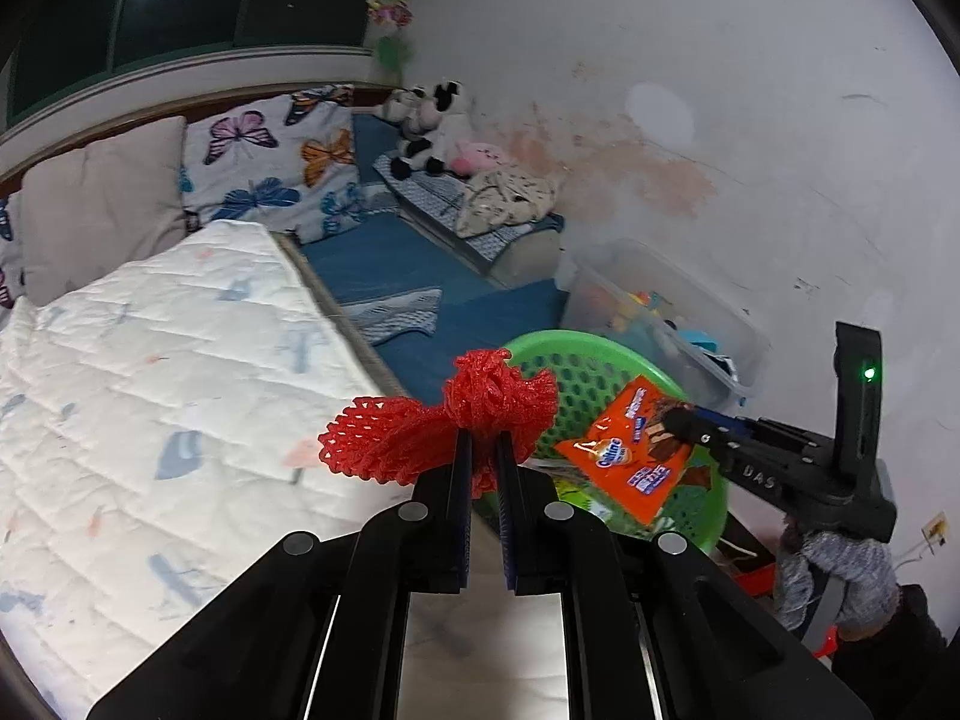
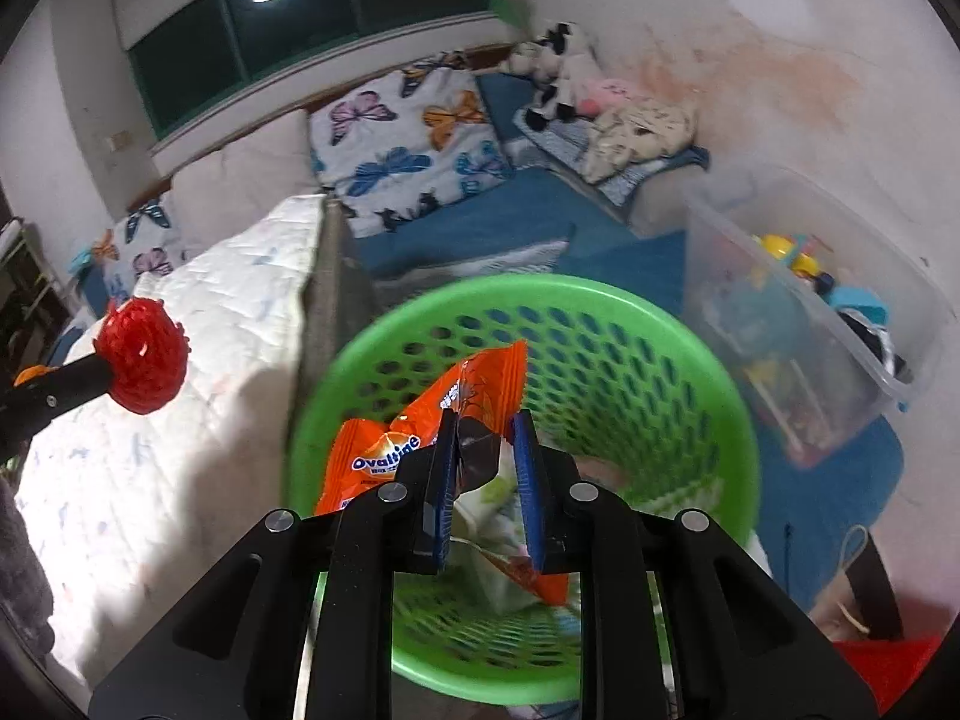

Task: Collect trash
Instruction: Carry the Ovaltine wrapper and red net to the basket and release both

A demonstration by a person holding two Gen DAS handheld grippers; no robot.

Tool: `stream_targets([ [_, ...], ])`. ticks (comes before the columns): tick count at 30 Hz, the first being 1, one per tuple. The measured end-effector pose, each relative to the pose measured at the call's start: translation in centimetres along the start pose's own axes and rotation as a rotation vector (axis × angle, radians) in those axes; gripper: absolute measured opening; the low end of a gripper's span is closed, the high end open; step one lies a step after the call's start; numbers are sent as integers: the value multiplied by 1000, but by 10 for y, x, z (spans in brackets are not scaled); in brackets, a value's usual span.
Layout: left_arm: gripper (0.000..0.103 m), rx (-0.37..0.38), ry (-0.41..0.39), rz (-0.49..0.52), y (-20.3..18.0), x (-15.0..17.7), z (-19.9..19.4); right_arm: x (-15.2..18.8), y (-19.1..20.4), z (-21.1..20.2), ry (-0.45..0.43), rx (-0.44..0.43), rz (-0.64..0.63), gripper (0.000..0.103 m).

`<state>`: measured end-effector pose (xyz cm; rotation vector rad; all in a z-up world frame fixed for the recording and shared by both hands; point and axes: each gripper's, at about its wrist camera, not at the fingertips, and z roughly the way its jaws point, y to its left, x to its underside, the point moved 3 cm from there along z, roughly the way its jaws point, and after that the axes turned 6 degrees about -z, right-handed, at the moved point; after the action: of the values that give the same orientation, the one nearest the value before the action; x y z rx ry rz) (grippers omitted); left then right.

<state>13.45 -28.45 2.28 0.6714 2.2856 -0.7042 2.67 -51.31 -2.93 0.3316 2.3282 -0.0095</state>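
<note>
Trash is sitting in both of your grippers right now. Your left gripper (image 1: 483,450) is pinching a red foam net (image 1: 444,420), and its two fingers are pressed tight on the bunched middle of it. You are holding the net up over the edge of the white quilted bed cover (image 1: 156,372), just beside the green basket (image 1: 600,354).

Your right gripper (image 2: 483,450) is holding an orange snack bag (image 2: 420,420) over the open mouth of the green basket (image 2: 690,348). Its fingers are sitting close together with the dark part of the bag between them, and the bag is hanging to the left of them. You can read "Ovaltine" in white letters on a blue band on the bag. The smaller writing on it is too blurry to read.

From the left camera, the letters "DAS" are showing on the side of your right gripper (image 1: 684,420), and a small green light (image 1: 868,372) is glowing on it. A hand in a grey glove (image 1: 834,582) is gripping its handle.

More wrappers are lying at the bottom of the basket. A clear box of toys (image 2: 840,312) is standing next to it.
</note>
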Motion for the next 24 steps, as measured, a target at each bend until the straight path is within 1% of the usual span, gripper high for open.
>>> stream_targets([
  [3,8,17,18,9,-14,1,12,6,-12,1,10,12,18,24],
  [10,8,49,67,28,-37,5,36,11,-29,-2,7,34,53,44],
  [15,9,71,96,31,-49,8,49,13,-35,-7,-1,29,71,46],
  [20,10,83,121,27,-56,14,61,16,-37,-17,-19,34,74,52],
  [24,15,89,139,22,-59,19,68,21,-37,-24,-29,44,60,57],
])
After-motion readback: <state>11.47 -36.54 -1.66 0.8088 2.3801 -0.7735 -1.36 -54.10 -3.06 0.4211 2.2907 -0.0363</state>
